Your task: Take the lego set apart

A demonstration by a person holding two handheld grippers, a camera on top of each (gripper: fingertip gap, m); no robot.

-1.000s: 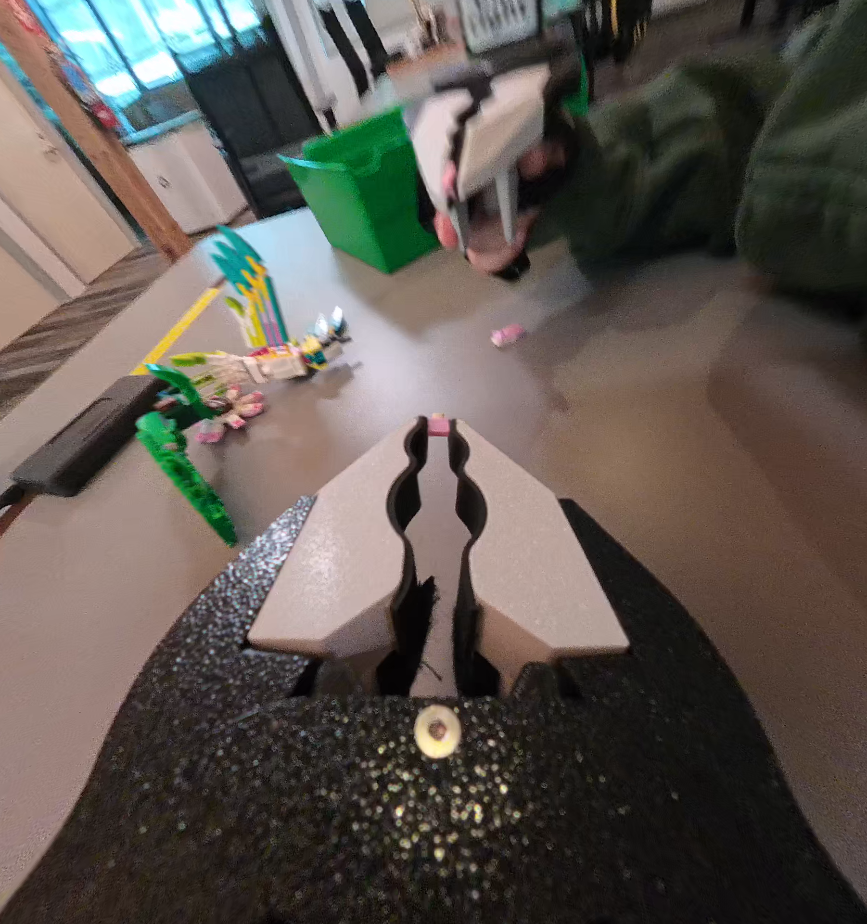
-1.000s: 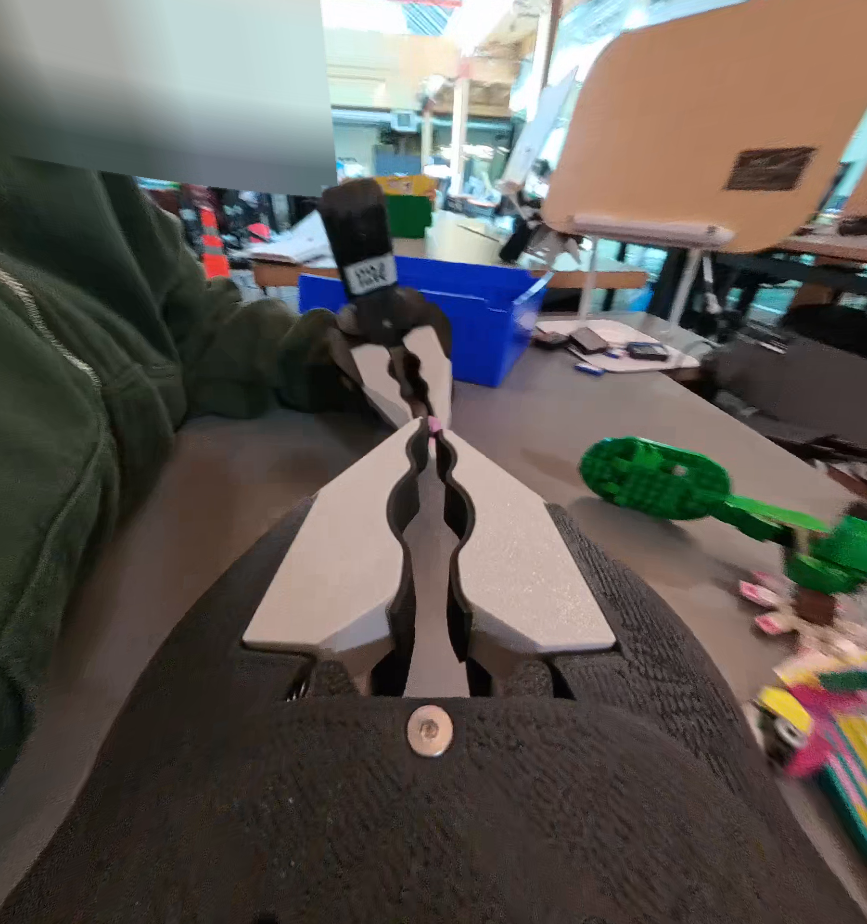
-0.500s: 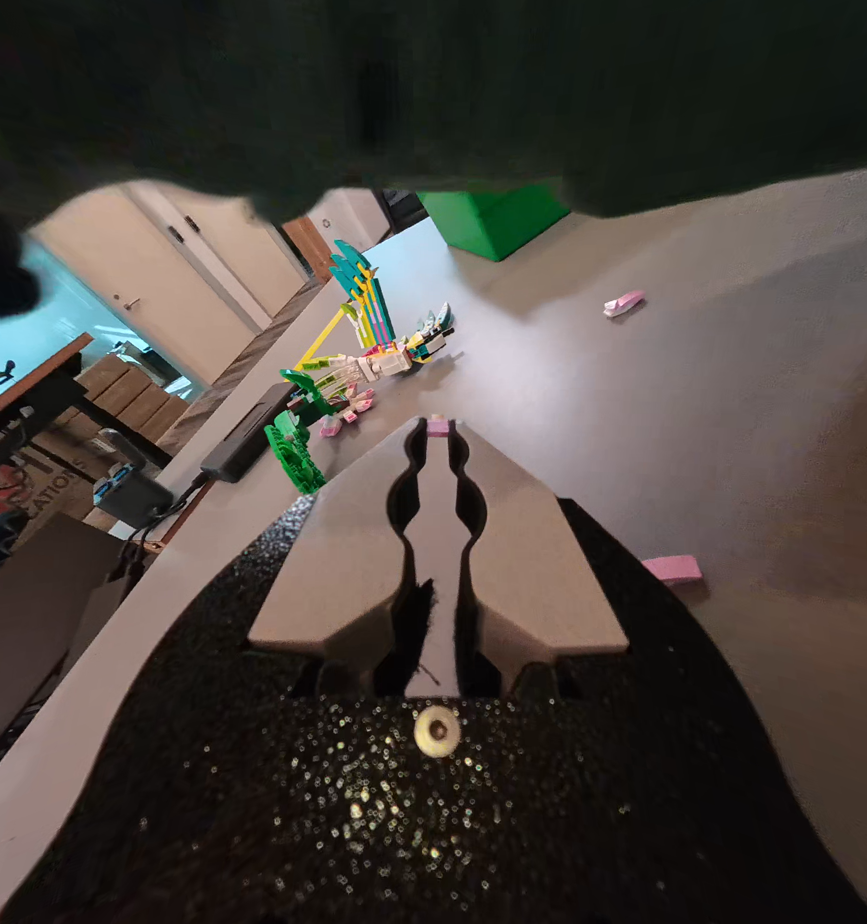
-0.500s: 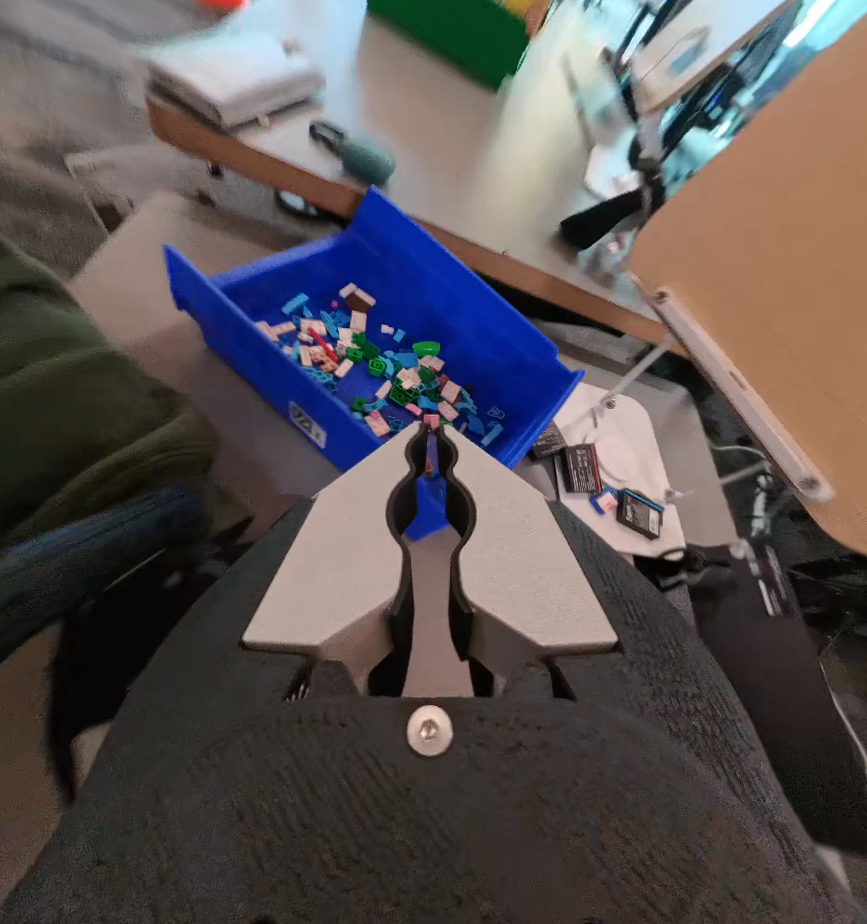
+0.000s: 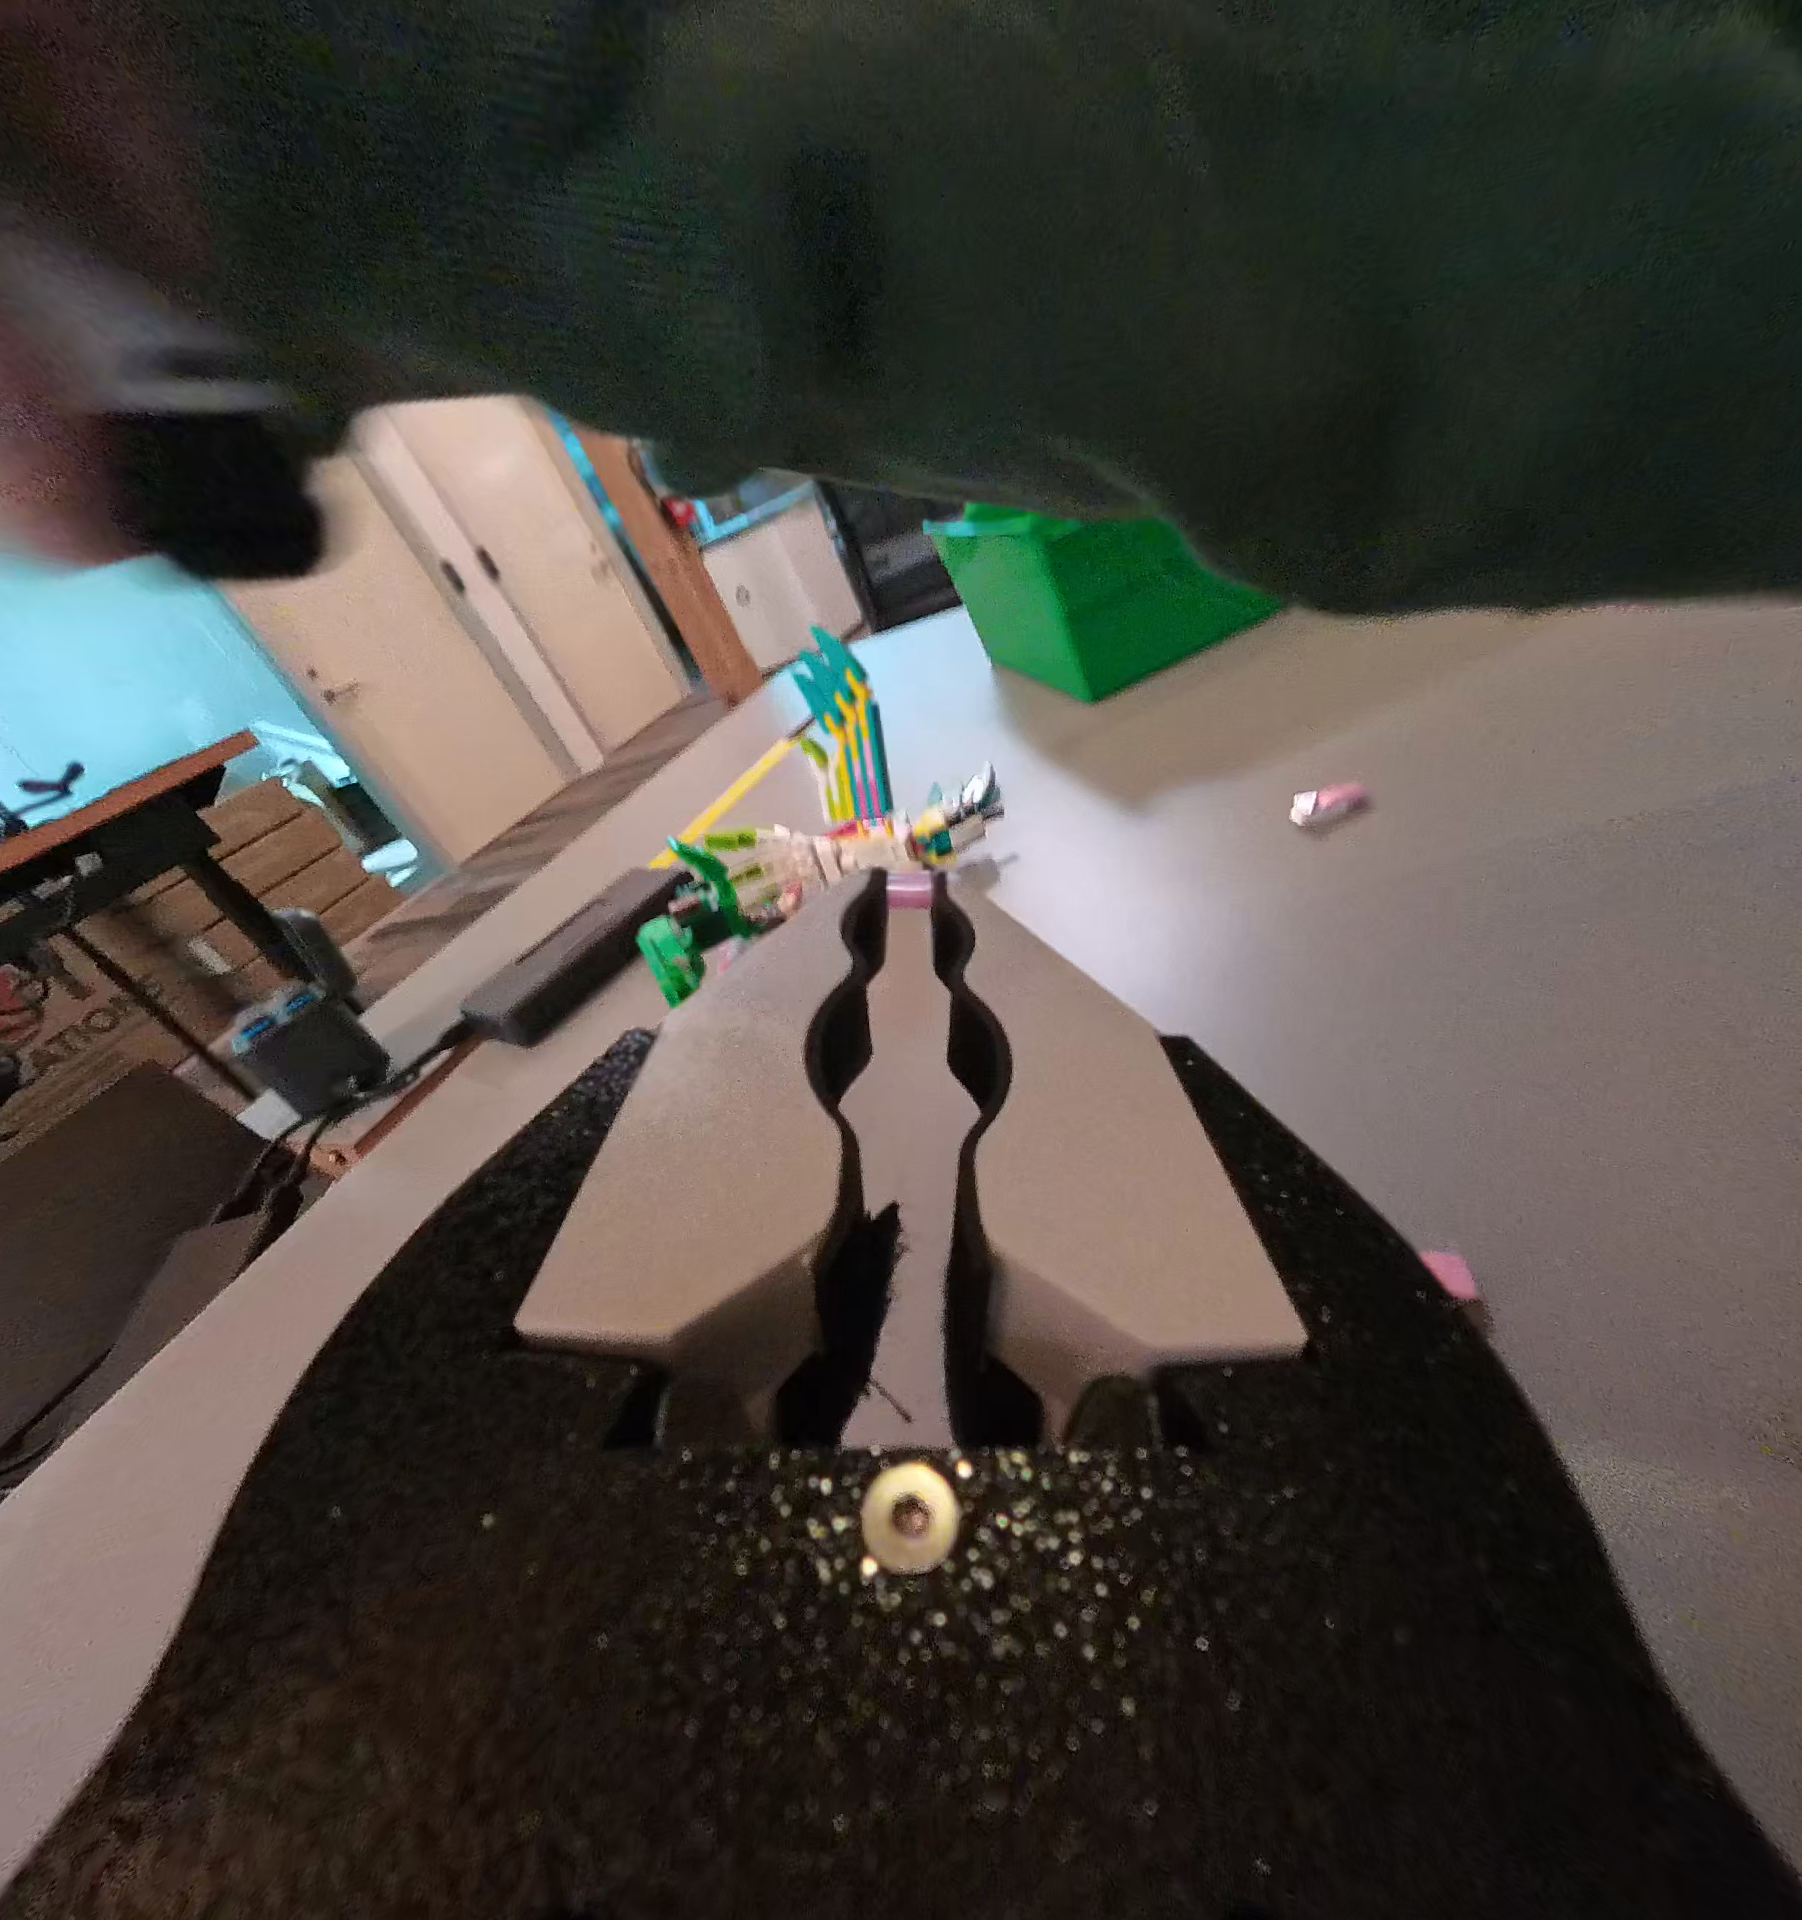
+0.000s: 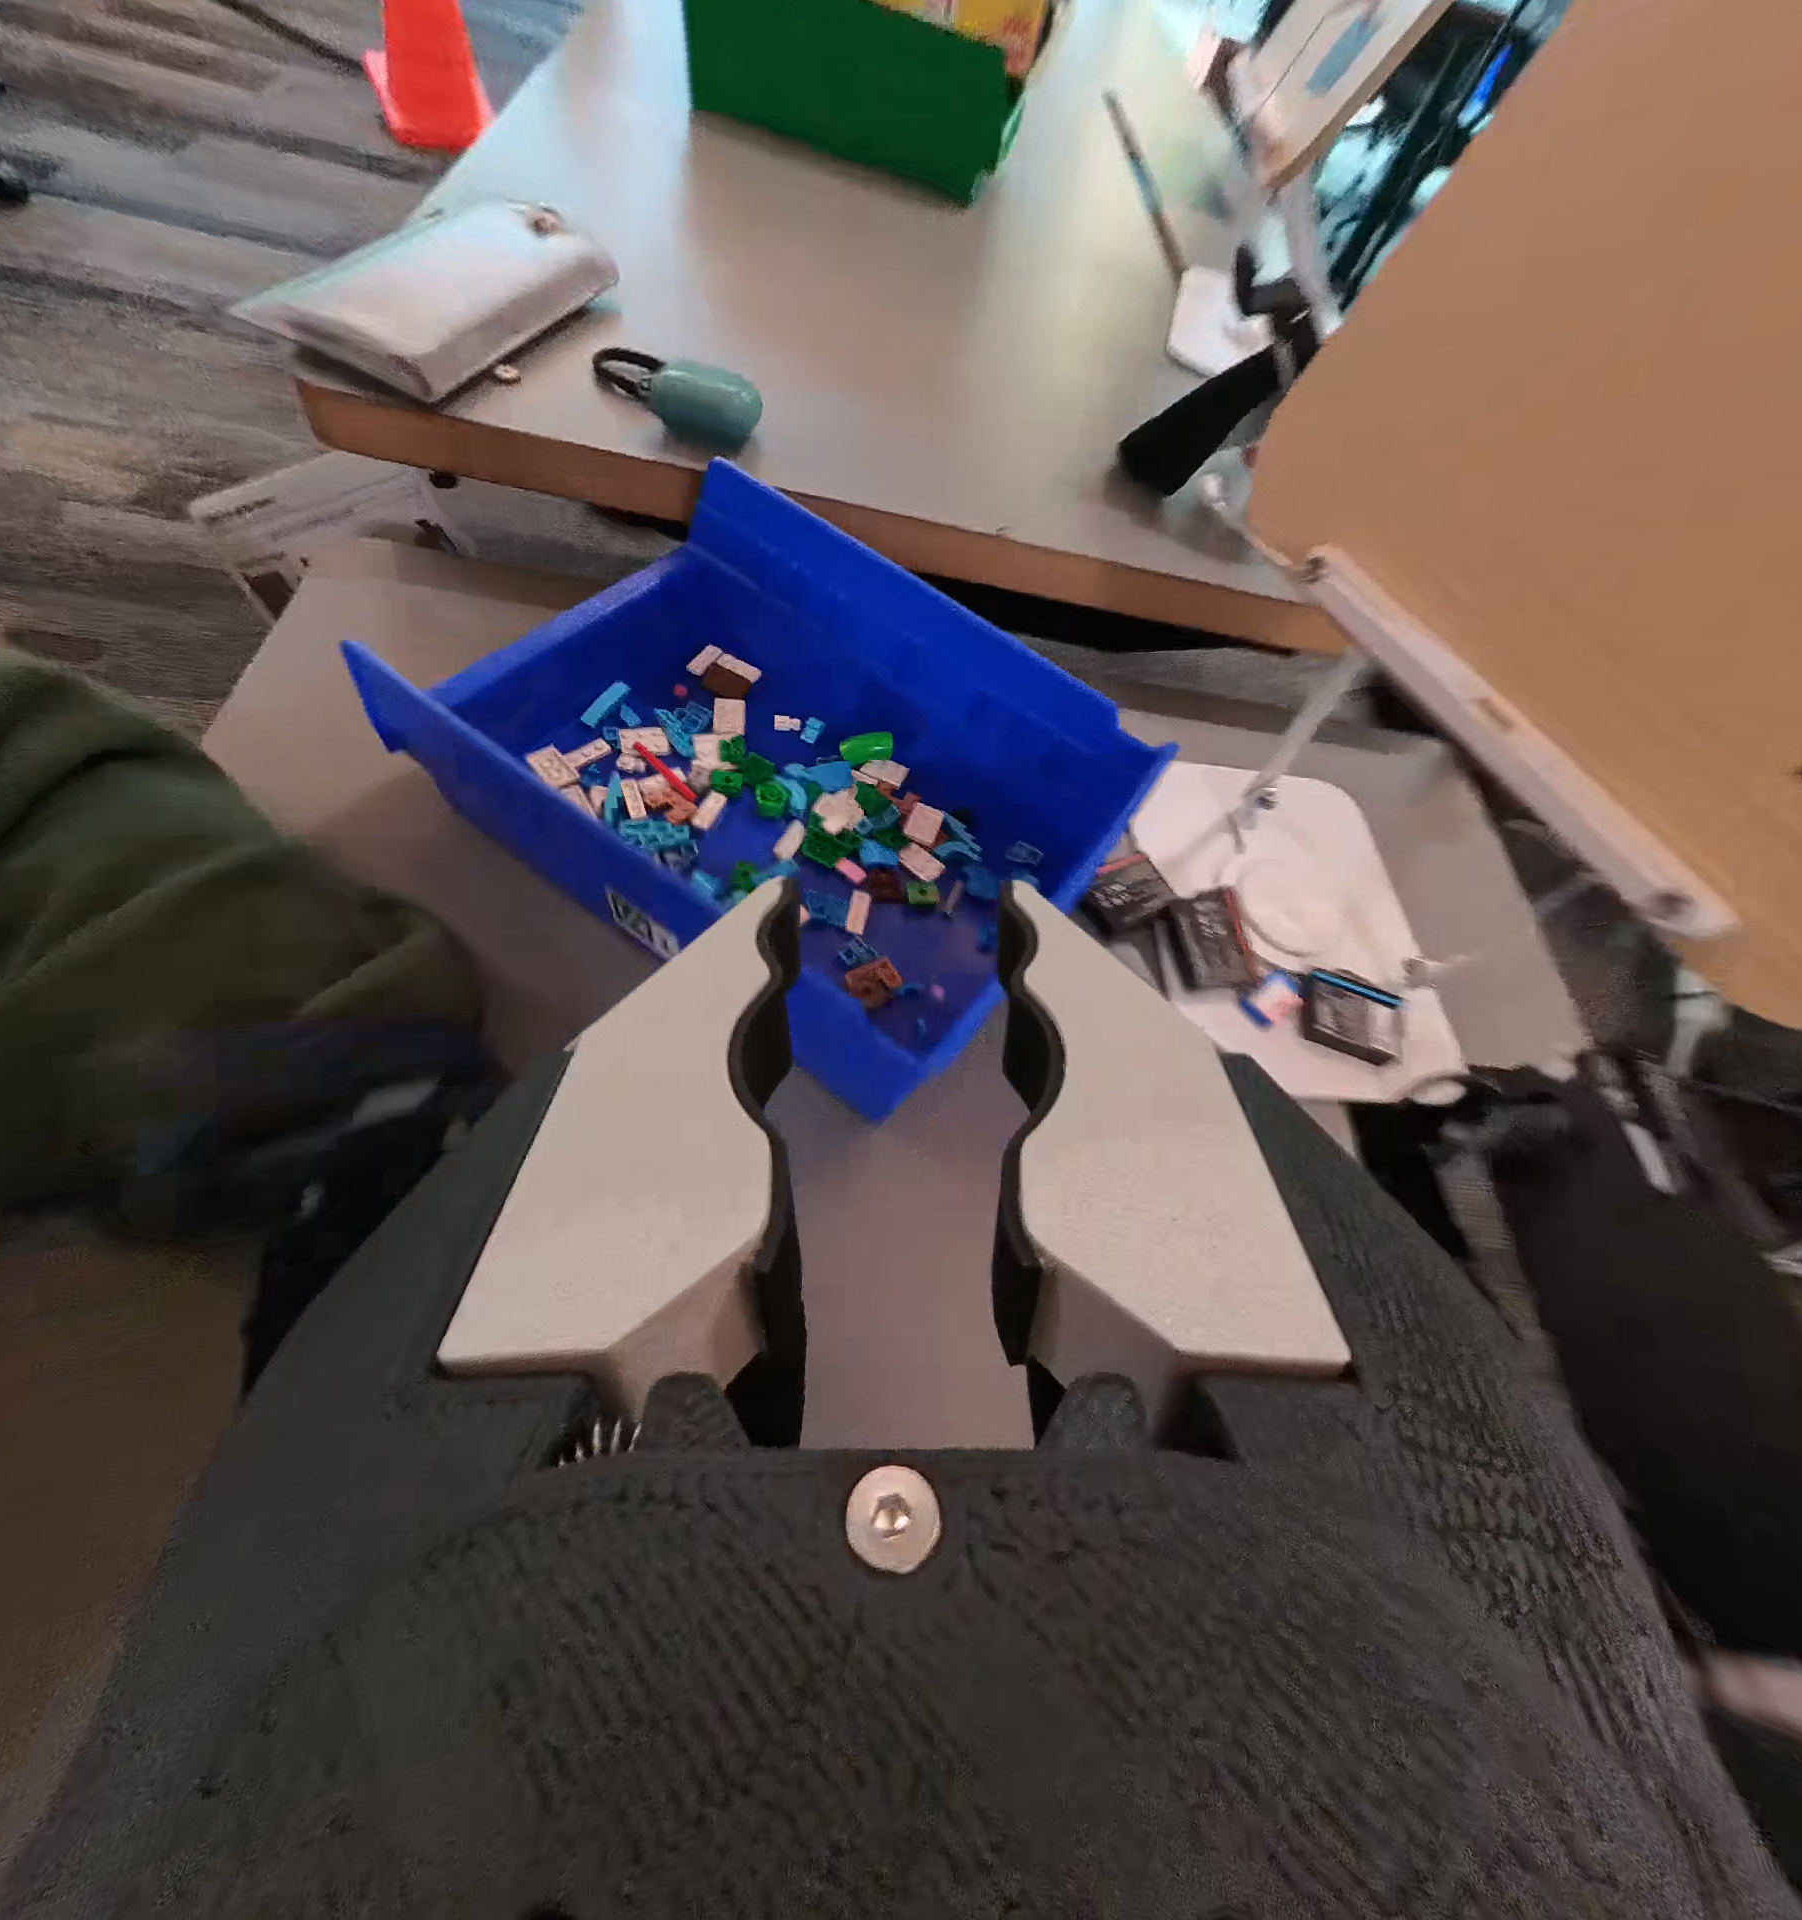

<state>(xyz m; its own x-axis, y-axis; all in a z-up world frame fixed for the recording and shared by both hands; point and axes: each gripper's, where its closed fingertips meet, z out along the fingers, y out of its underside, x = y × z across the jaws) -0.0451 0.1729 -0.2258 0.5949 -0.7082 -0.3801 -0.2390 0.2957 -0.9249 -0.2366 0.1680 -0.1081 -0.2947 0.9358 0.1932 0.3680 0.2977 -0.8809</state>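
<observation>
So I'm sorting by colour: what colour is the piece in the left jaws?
Pink piece, clearest in the left wrist view.

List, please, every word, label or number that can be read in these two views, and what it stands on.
I name the bearers only, not their wording.
White sticker on the blue plastic bin: blurred, partly behind the open right gripper.
Red print on the brown cardboard box: blurred, cut off.
Small black packets on the white sheet: print too small.
</observation>
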